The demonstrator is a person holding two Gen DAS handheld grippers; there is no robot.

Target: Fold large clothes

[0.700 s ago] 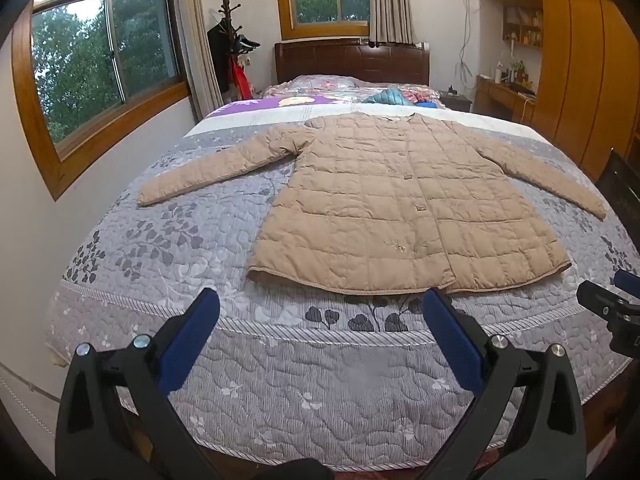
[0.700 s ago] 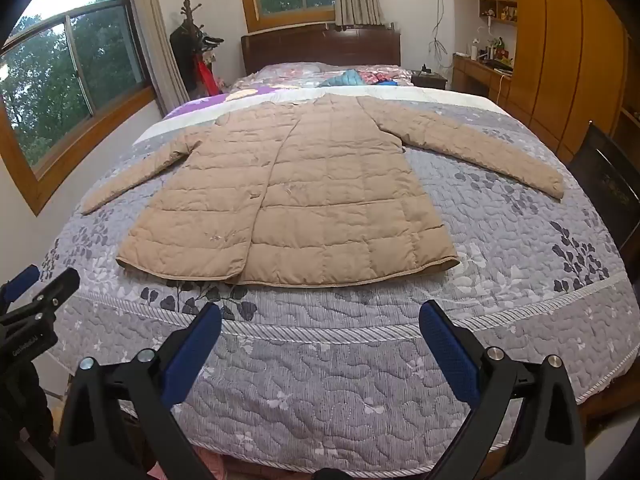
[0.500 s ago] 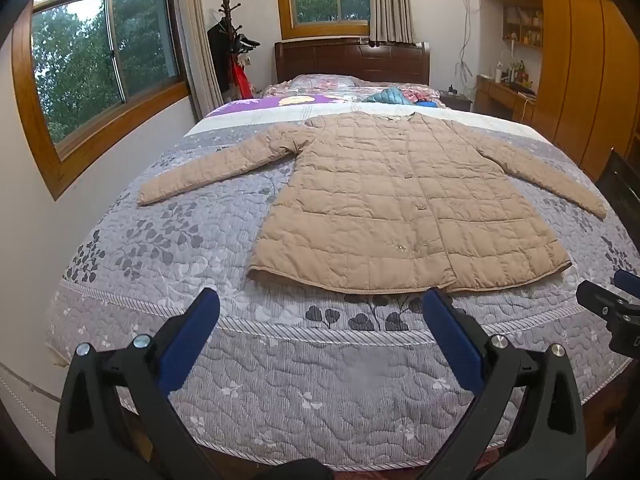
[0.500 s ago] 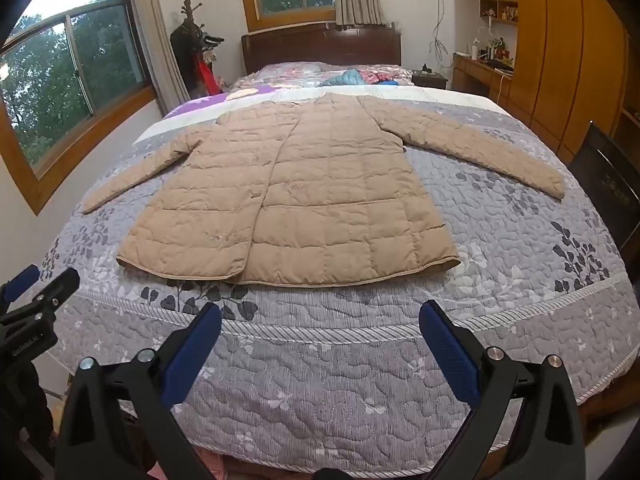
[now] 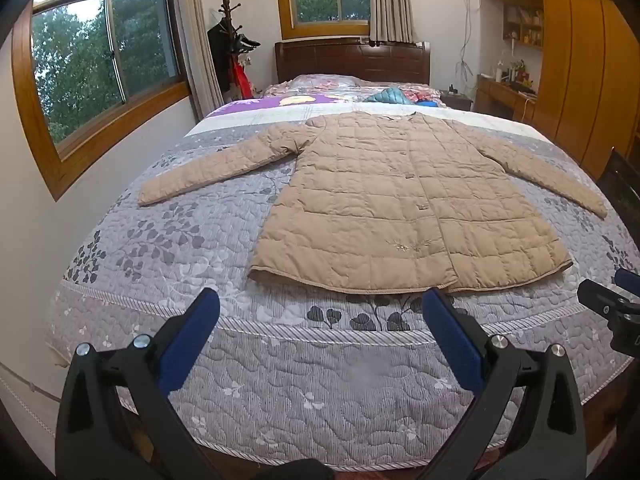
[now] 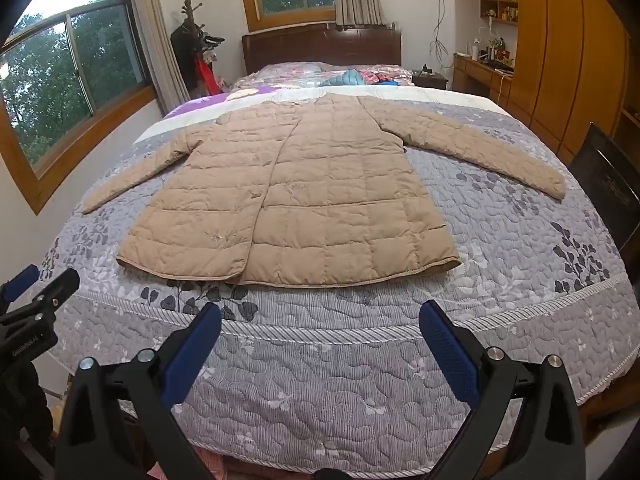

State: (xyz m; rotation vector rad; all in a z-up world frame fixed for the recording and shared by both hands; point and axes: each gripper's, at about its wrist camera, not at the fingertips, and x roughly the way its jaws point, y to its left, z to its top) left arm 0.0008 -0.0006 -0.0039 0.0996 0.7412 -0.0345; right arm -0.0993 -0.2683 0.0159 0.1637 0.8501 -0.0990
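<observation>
Tan quilted coat (image 5: pixel 404 208) lies flat, front up, across the middle of the frame on the grey leaf-print bedspread (image 5: pixel 168 248). Both sleeves are spread: one runs toward centre left, the other toward the right edge. Its hem is nearest the camera, just above the gripper fingers in both views. No fold made yet, by the look of it.

Left gripper (image 5: pixel 320 336): fingers spread wide at the bottom of the frame, pinching nothing, over the near edge of the bed, short of the hem. Right gripper (image 6: pixel 320 344): the same, spread and empty. Each shows at the side edge of the other's view, so they are held side by side.

Risks, as judgement:
- The puffy, slick-looking shell may slip from a shallow pinch; a bite taking only the top layer would lift the front panel and open the buttoned placket.
- Fingers may catch the bedspread along with the hem and drag it up.
- Sleeves lie well apart from the body; a long carry could let one trail or twist and leave the fold lopsided.
- The padding is springy; folds may puff back open.

Containers: none on the bed. Open shelves (image 5: pixel 522 26) at upper right hold small items, too small to identify. Loose bedding and a teal garment (image 5: pixel 390 97) are piled near the dark headboard (image 5: pixel 352 62).
</observation>
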